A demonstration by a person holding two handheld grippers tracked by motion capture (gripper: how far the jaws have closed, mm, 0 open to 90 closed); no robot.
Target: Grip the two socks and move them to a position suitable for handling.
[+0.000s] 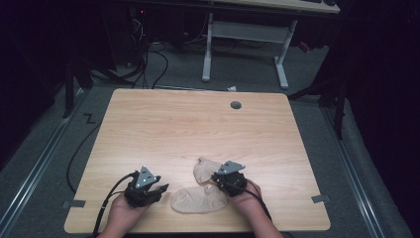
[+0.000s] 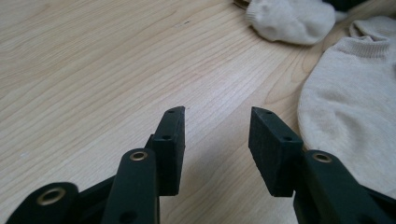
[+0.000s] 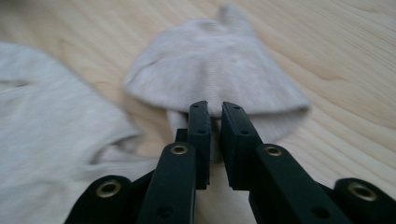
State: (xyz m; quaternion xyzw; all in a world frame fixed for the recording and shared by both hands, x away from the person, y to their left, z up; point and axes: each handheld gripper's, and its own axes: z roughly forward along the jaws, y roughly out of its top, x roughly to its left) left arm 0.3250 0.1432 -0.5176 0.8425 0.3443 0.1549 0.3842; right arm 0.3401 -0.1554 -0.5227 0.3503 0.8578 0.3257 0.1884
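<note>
Right gripper (image 3: 215,108) pinching the edge of the far sock (image 3: 215,79) at the table's (image 1: 198,124) six o'clock, near sock (image 1: 198,201) lying flat at its seven o'clock, left gripper (image 2: 217,116) hovering with jaws spread over bare wood

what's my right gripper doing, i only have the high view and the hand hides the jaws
Observer: In the right gripper view the right gripper has its jaws nearly together, pinching the folded edge of the far sock.
Operator: and the left one, holding anything
Observer: No. In the left gripper view the left gripper stands open over bare table, nothing between the jaws.
Operator: how near is it to the other sock
Observer: The near sock lies just beside its one jaw, apart from it; its ribbed cuff points toward the far sock.
</note>
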